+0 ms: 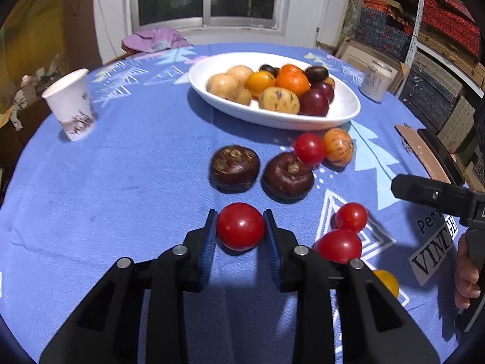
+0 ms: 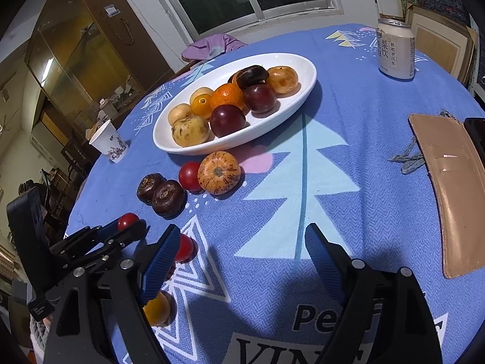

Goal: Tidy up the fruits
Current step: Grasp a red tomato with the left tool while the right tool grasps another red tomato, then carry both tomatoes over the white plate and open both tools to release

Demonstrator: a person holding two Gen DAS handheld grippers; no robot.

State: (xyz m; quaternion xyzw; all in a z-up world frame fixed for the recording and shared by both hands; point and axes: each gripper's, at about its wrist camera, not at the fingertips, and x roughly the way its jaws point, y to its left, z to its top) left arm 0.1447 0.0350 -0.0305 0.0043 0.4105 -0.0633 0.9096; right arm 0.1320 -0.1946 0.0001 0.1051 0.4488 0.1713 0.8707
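My left gripper (image 1: 240, 227) is shut on a red cherry tomato (image 1: 240, 226) low over the blue tablecloth; it also shows in the right wrist view (image 2: 128, 226). A white oval bowl (image 1: 345, 112) holding several mixed fruits stands beyond. Two dark water chestnuts (image 1: 235, 168) (image 1: 288, 176), a red tomato (image 1: 309, 149) and an orange spotted fruit (image 1: 338, 146) lie in front of the bowl. Two more tomatoes (image 1: 351, 217) (image 1: 338, 245) and a yellow fruit (image 1: 386, 282) lie to the right. My right gripper (image 2: 242, 248) is open and empty above the cloth.
A paper cup (image 1: 71, 104) stands at the left. A drink can (image 2: 395, 50) stands at the back right. A tan wallet (image 2: 451, 188) and a dark phone (image 2: 476, 133) lie by the right edge. A purple cloth (image 1: 156, 39) lies at the far edge.
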